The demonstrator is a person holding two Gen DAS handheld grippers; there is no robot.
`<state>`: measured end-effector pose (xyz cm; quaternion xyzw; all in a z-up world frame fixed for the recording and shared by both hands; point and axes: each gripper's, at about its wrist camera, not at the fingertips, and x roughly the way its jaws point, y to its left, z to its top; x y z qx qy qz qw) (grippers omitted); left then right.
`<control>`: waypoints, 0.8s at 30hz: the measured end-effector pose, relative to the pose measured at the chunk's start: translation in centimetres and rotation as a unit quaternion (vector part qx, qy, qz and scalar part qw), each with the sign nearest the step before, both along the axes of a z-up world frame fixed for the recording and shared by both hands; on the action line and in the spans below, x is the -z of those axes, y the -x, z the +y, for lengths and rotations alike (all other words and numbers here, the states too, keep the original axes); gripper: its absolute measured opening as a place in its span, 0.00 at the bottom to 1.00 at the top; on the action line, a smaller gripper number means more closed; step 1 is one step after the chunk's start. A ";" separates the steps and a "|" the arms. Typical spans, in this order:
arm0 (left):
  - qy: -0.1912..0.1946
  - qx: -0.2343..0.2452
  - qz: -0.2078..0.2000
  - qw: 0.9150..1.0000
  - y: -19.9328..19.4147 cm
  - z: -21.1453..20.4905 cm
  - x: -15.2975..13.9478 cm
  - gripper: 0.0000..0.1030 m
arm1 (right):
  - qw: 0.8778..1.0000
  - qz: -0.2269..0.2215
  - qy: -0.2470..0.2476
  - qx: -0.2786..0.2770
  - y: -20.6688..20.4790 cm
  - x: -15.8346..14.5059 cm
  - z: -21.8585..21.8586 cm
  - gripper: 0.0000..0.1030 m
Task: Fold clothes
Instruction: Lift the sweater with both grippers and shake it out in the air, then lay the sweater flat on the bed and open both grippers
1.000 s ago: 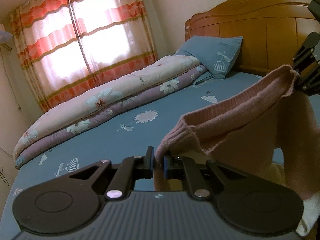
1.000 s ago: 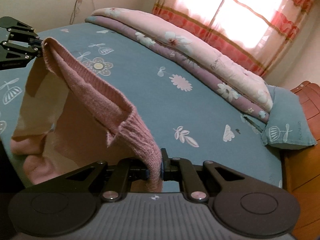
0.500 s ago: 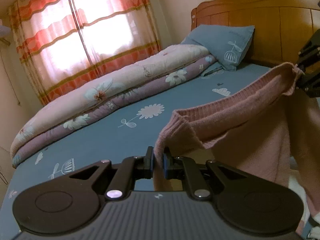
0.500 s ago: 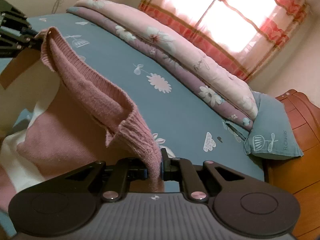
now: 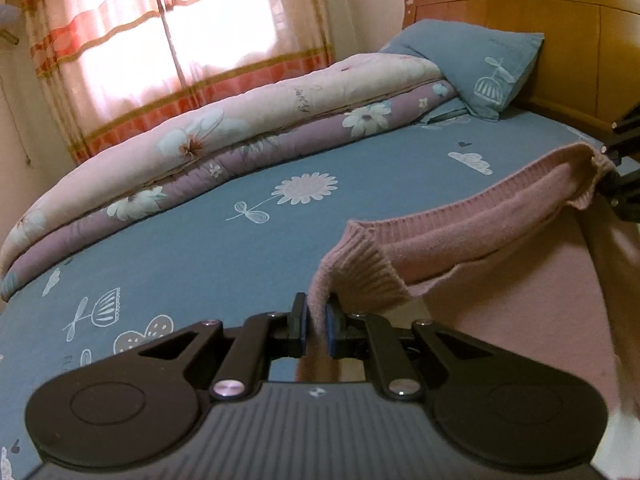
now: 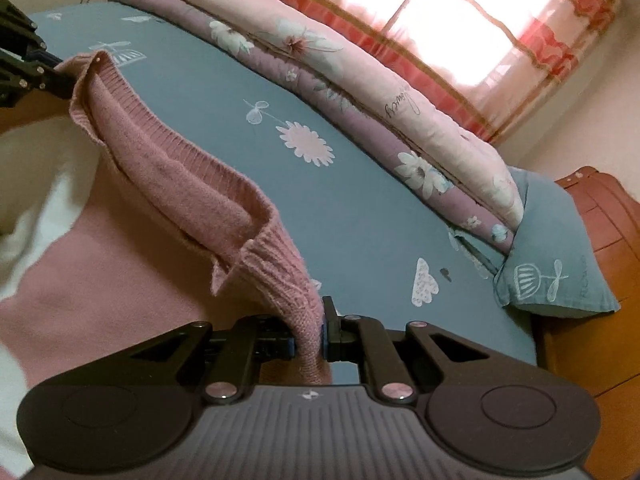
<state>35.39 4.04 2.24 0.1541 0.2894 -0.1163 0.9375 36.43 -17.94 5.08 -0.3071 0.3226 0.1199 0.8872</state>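
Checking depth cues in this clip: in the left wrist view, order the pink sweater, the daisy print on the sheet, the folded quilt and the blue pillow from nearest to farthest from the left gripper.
1. Pink sweater: clamped in the left gripper.
2. Daisy print: mid-sheet, ahead.
3. Folded quilt: along the bed's far side.
4. Blue pillow: upper right, against the headboard.

backlit: window point(image 5: 208, 20) behind curtains point(image 6: 520, 52) blows out white, room dim and warm. strong fisheye bend plus dark corners. soft motion blur at the edges; sweater point(image 6: 180, 168) shadowed underneath.
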 end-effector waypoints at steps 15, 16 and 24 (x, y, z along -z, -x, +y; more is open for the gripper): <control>-0.037 -0.048 0.033 0.998 -7.3 -0.6 6.2 0.09 | 0.999 0.019 0.010 0.044 -8.2 7.6 2.9 0.12; -0.037 -0.052 0.034 0.997 -7.9 -0.6 6.5 0.09 | 0.999 0.021 0.013 0.046 -8.7 8.2 3.3 0.12; -0.065 -0.065 0.086 0.992 -10.7 -1.1 11.3 0.09 | 0.994 0.076 -0.009 0.072 -11.7 13.1 4.0 0.12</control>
